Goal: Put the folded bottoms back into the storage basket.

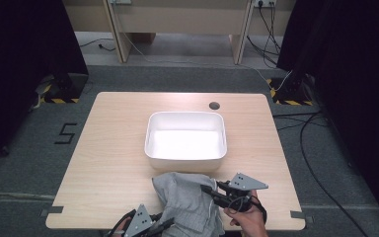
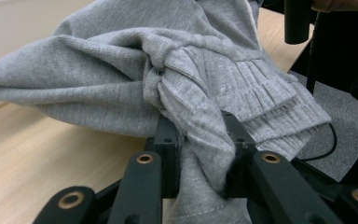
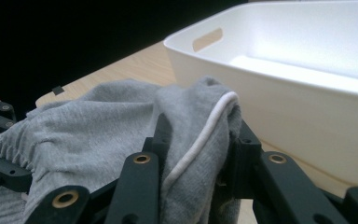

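Left gripper (image 1: 164, 224): at the near edge of the counter (image 1: 108, 148), left of centre. Its black fingers (image 2: 168, 140) are closed on a bunched fold of the grey garment (image 1: 187, 202), close to a ribbed, gathered band (image 2: 256, 93).

Grey garment: soft knit jersey, heathered light grey, crumpled in a loose heap at the near edge of the counter, just in front of the tub (image 1: 185, 136). A thin white piping (image 3: 200, 140) runs along one hem. Part of the cloth hangs off the counter's near edge.

Right gripper (image 1: 208, 190): near edge, right of centre, held in a hand (image 1: 249, 219). Its fingers (image 3: 161, 135) pinch the piped hem of the garment.

Tub: white, smooth plastic, rectangular with rounded corners and a slot handle (image 3: 207, 39) in its end wall; stands at the middle of the counter, nothing in it.

Counter: pale wood grain, matt, with a round cable hole (image 1: 214, 105) near the far edge.

Status, as judged: the garment is gripped at two points but not yet in the tub; lifting it over the near wall and letting go remain.
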`<state>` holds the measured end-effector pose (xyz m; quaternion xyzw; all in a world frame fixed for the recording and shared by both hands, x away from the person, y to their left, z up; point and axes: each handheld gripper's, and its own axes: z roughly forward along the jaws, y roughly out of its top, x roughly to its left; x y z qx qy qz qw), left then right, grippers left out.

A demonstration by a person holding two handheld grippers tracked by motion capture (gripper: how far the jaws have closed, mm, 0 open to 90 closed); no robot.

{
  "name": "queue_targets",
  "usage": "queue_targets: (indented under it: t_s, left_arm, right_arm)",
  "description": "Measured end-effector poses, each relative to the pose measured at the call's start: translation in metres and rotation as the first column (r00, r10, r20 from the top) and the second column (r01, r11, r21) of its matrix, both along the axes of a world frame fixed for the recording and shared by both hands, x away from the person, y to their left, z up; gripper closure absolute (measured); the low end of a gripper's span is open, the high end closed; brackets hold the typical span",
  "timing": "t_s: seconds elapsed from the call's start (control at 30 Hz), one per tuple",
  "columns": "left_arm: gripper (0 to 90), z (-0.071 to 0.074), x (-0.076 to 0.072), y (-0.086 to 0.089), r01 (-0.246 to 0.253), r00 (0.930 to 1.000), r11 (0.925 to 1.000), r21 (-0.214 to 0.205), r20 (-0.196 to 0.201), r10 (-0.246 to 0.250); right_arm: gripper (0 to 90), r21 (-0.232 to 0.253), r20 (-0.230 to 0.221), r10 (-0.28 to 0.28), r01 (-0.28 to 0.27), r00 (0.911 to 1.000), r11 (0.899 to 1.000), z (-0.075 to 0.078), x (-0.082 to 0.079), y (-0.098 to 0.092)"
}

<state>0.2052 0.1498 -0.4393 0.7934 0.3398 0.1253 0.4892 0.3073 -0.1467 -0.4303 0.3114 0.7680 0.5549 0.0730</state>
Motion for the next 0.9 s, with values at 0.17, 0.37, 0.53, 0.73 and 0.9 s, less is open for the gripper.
queue_targets:
  t_s: [0.17, 0.37, 0.53, 0.73, 0.9]
  left_arm:
    - [71.9, 0.012, 0.002, 0.005, -0.004, 0.9998, 0.9999, -0.016, 0.018, 0.004]
    - [72.0, 0.029, 0.01, 0.008, 0.0, 0.9992, 0.9996, -0.029, 0.039, 0.001]
    - [72.0, 0.043, 0.02, 0.013, 0.0, 0.9993, 0.9993, -0.037, 0.038, 0.001]
    - [72.0, 0.057, 0.033, 0.016, 0.004, 0.9993, 0.9991, -0.042, 0.038, -0.002]
    - [72.0, 0.067, 0.045, 0.017, 0.004, 0.999, 0.9991, -0.042, 0.044, -0.002]
  right_arm:
    - [70.7, 0.016, 0.023, 0.0, -0.001, 0.9997, 1.0, 0.01, 0.002, 0.0]
    - [70.7, 0.028, 0.062, 0.004, -0.006, 0.9981, 1.0, 0.029, 0.005, 0.001]
    - [70.8, 0.042, 0.094, 0.009, -0.013, 0.9956, 0.999, 0.045, 0.013, 0.006]
    - [71.1, 0.044, 0.109, 0.013, -0.018, 0.994, 0.999, 0.058, 0.024, 0.012]
    - [71.3, 0.057, 0.121, 0.014, -0.021, 0.9925, 0.998, 0.068, 0.033, 0.015]
